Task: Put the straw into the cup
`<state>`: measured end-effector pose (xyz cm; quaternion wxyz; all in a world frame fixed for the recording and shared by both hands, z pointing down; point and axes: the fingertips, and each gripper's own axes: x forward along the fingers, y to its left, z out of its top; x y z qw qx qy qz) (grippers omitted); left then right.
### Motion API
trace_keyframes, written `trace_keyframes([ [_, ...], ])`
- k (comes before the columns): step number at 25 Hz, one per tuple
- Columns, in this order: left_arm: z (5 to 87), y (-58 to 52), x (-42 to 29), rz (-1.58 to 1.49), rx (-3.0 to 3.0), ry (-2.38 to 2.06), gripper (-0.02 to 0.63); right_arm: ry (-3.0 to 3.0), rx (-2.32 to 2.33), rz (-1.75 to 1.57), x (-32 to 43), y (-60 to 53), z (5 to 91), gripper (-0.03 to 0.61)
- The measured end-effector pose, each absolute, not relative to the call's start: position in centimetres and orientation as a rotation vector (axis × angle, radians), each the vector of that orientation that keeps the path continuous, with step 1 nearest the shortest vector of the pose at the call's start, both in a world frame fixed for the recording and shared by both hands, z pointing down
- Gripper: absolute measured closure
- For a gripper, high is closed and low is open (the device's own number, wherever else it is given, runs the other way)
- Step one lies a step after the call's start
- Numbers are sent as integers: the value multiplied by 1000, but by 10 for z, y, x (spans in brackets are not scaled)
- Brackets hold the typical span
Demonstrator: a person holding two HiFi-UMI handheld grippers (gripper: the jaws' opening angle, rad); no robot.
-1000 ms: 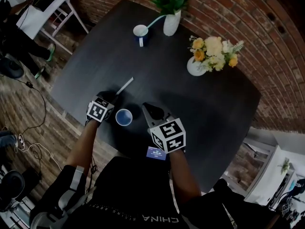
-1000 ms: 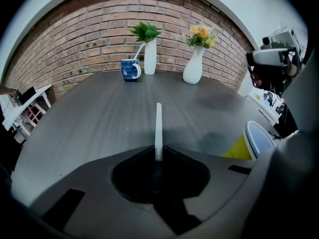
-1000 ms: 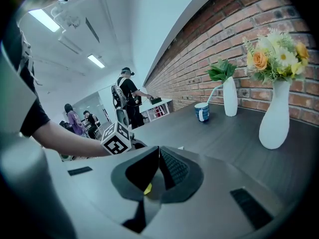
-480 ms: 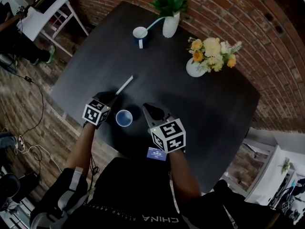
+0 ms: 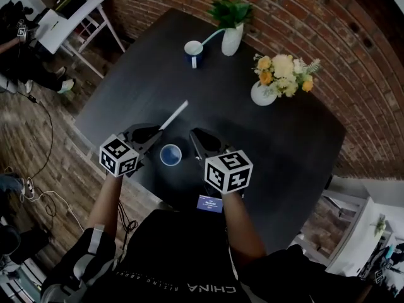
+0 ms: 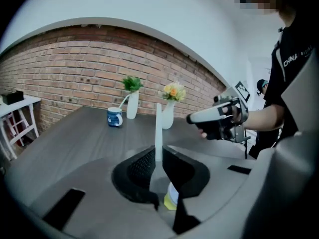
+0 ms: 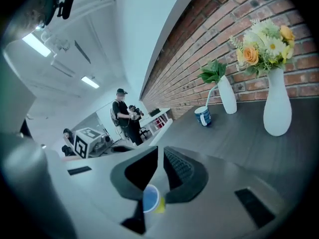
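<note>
Since the straw was not yet in the cup, I judged the job about half done. The table (image 5: 252,144) lay dark under everything, with the cup (image 5: 170,154) near the edge closest to me. Far beyond the cup, toward the brick wall, stood a flower vase (image 5: 262,93), a plant vase (image 5: 231,40) and a mug (image 5: 194,53), none of them part of the task.

My left gripper (image 5: 155,130) hung just left of the cup, its jaws clamped on the straw's near end. My right gripper (image 5: 195,134) sat just right of the cup with only a narrow slit between its jaws and nothing in it. It did not touch the cup anywhere I could see.

The cup stood upright between the two grippers, mouth open, nothing showing inside. The straw (image 5: 174,113) stuck out of the left jaws, slanting away beyond the cup, its free end in the air and its whole length apart from the cup.

Picking up was done. Left to do, by my reckoning, was to bring one end over the cup's mouth, lower it in and let go.
</note>
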<state>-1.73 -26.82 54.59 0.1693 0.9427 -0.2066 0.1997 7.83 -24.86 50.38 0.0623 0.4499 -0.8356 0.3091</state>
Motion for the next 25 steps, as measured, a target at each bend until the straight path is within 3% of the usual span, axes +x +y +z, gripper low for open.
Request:
trace_keyframes([
  [2, 532, -256, -15, 517, 2701, -563, 565, -2559, 1349, 994, 72, -250, 497, 557],
  [4, 522, -243, -14, 475, 2716, -546, 566, -2597, 1304, 1064, 62, -248, 490, 477],
  [14, 496, -191, -14, 329, 2744, -503, 565, -2745, 1240, 1256, 39, -236, 456, 477],
  [23, 494, -173, -20, 305, 2741, -550, 565, -2765, 1231, 1237, 31, -223, 446, 480],
  [25, 493, -171, -20, 301, 2744, -556, 565, -2768, 1232, 1228, 30, -221, 444, 520],
])
